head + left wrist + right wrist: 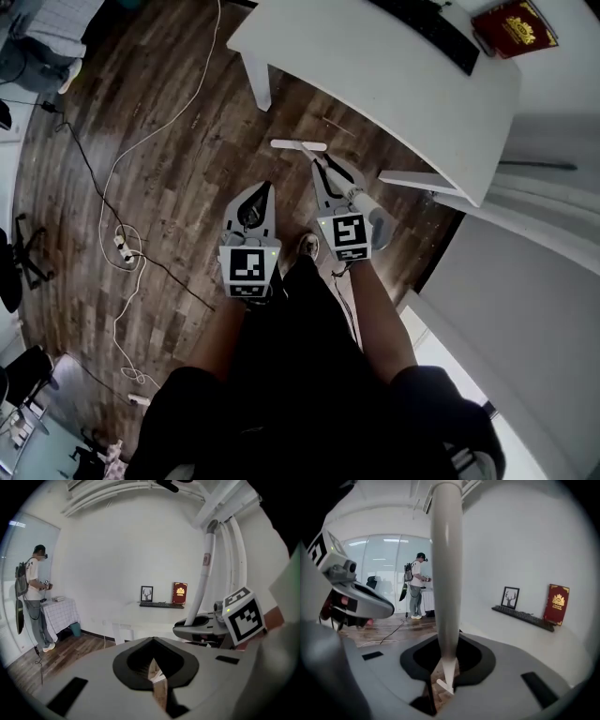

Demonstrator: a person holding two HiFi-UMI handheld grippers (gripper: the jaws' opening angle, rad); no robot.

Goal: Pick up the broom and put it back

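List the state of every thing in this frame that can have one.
Broom: upright, head down by the floor.
Right tool: shut on the broom's handle.
Left tool: shut, empty.
Red book: standing upright on the white table.

white table [394, 84] is filling the space ahead and to the right. one table leg [261, 82] is standing at the table's left end and another white leg [412, 178] is sticking out under its near edge. left of the table the wood floor [178, 122] is lying open, but a white cable [159, 131] and a black cable [89, 169] are crossing it, with a power strip [125, 246] sitting well left of the table. the broom [298, 144] head is resting on the floor just in front of the table, its handle rising through the right gripper [321, 169]. right of the table a white wall [544, 281] is closing that side. a keyboard [422, 28] and a red book [514, 26] are occupying the table's far edge.
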